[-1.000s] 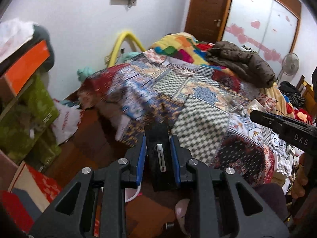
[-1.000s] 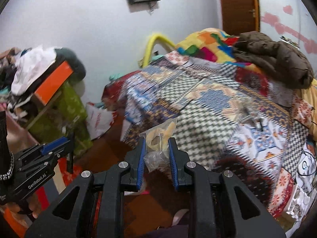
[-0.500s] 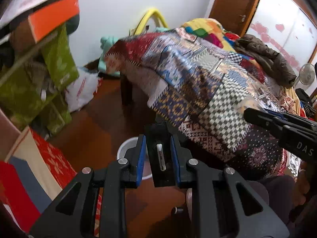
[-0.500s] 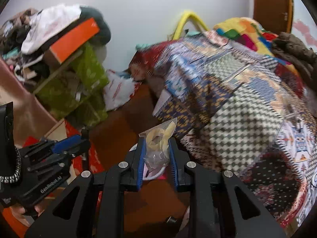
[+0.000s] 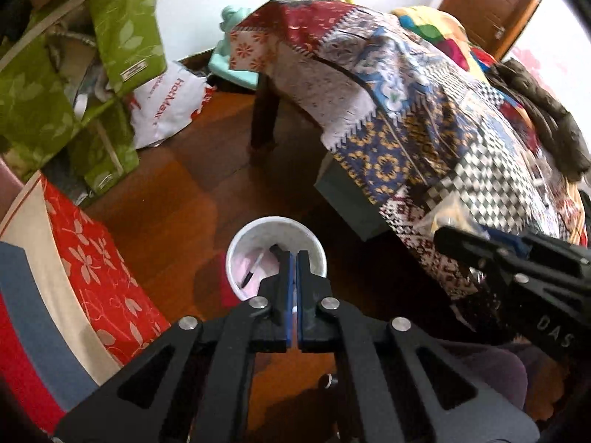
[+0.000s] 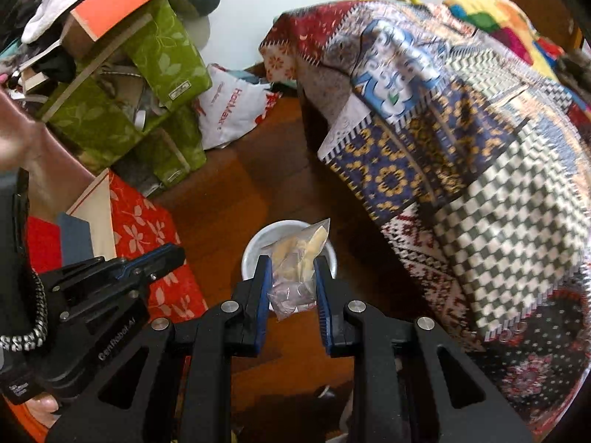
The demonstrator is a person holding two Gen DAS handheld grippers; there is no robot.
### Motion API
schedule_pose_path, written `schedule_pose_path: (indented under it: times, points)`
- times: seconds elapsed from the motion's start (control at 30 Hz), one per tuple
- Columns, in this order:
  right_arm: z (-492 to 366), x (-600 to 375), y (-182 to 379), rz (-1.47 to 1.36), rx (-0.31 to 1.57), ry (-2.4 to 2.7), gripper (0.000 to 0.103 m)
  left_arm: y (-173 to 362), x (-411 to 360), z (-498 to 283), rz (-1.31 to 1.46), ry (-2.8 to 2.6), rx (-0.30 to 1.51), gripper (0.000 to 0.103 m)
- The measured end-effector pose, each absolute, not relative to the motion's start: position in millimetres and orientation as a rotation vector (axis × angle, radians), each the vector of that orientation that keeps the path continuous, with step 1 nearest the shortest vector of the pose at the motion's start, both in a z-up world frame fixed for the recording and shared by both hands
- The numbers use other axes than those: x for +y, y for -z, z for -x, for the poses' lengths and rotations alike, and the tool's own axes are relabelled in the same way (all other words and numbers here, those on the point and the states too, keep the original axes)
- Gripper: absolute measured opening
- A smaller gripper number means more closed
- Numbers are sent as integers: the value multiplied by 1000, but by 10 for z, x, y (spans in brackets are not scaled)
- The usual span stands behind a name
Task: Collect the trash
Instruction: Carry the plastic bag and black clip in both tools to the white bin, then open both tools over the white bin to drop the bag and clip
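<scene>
Left wrist view: the left gripper (image 5: 294, 258) is clenched shut with nothing between its blue pads, hanging right over the white trash bin (image 5: 236, 258) on the wooden floor (image 5: 192, 192). Inside the bin I can make out a dark pen-like item and some pale pinkish stuff at the bottom, hard to say more. The right gripper (image 5: 454, 234) pokes in from the right edge with a bit of crinkly plastic by its tip, in front of the patchwork quilt (image 5: 443, 140).

Right wrist view: the right gripper (image 6: 292, 277) is grasping a clear plastic bag (image 6: 295, 269), yellowish scraps up top, greyish bits lower down. The bag sits directly above the bin's (image 6: 255, 247) opening. My take: the drop is the step here, so keep the bag centred over the rim, go a bit lower so it doesn't drift, and open fully since thin plastic likes to cling to pads. Left gripper (image 6: 173, 254) sits off to the left side, clear of the bin.
</scene>
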State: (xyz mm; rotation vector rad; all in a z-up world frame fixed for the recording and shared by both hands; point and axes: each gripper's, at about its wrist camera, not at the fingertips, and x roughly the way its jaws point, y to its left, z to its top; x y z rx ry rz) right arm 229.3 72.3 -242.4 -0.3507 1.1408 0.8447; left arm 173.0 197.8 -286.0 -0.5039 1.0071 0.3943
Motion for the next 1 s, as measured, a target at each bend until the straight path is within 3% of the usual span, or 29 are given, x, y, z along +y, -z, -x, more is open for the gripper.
schedule_pose_path:
  times: [0.1, 0.17, 0.3, 0.4, 0.57, 1.0]
  points:
    - [-2319, 832, 2483, 362, 1159, -876, 21, 2862, 2034, -1710, 484, -418, 1005, 4]
    - [-2322, 908, 2506, 370, 1172, -906, 22, 2894, 2079, -1705, 477, -426, 1024, 17]
    - [-2383, 1049, 2550, 382, 1182, -932, 23, 2926, 2135, -1663, 475, -454, 1033, 27]
    - [-2442, 1146, 2599, 389, 1227, -962, 29, 2941, 2168, -1630, 489, -473, 1045, 40]
    - [-2431, 1203, 2584, 404, 1232, -979, 46, 2911, 2165, -1586, 503, -474, 1044, 42]
    - [-2297, 685, 2002, 361, 1060, -946, 46, 2304, 1892, -1466, 442, -445, 899, 42]
